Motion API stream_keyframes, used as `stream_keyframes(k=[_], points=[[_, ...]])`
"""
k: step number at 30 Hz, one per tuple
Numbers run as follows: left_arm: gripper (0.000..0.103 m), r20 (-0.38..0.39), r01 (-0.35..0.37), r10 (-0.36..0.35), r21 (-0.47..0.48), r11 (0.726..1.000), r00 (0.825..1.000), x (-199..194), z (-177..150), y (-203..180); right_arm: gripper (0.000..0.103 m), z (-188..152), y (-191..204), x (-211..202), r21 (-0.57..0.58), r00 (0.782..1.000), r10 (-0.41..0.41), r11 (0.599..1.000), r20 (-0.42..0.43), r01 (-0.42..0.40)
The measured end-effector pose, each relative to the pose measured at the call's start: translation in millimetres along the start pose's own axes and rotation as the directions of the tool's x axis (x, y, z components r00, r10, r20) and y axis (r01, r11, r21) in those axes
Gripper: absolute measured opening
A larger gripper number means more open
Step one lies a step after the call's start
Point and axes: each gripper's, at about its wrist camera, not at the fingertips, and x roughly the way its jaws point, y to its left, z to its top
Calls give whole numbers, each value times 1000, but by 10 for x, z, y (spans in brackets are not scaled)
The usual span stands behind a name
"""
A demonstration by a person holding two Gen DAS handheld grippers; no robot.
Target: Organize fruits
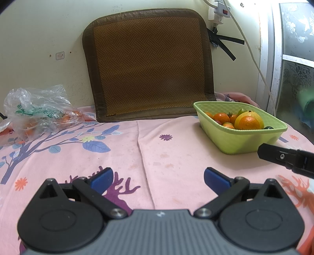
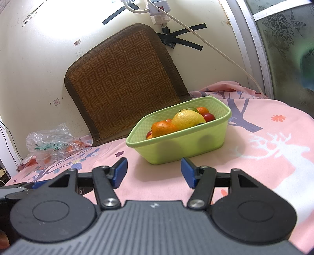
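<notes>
Here, left claw (image 1: 158,176) and right claw (image 2: 154,172) both spread, empty, blue pads, one green ribbed plastic basket (image 2: 196,141) on the pink floral cloth (image 1: 117,160) — inside, one big yellow fruit (image 2: 188,118), oranges (image 2: 163,128) — crinkled clear bag (image 1: 39,109) left, woven brown mat (image 1: 149,68) behind.

Home room, floral pink tablecloth (image 1: 157,141), woven seat mat (image 1: 149,66) against wall, taped power strip (image 1: 219,9)

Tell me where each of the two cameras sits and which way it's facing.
Left wrist: on the left gripper, facing the woven mat; open blue fingers and the right gripper's tip show.
Right wrist: on the right gripper, facing the green basket of fruit; open fingers show.
Shared: basket, mat, plastic bag, pink cloth.
</notes>
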Motion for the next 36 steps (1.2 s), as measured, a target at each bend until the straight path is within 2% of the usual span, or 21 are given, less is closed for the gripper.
stream_keyframes(k=[16,36], points=[[103,-21,-20,20,-21,1000,1000,25,6,24,63,-3,6,-4,0,1000,-1,1000,1,1],[103,-61,-83,80,-44,996,995,83,19,43,63,9,-24,-25,4,1000,21,1000,9,-21]])
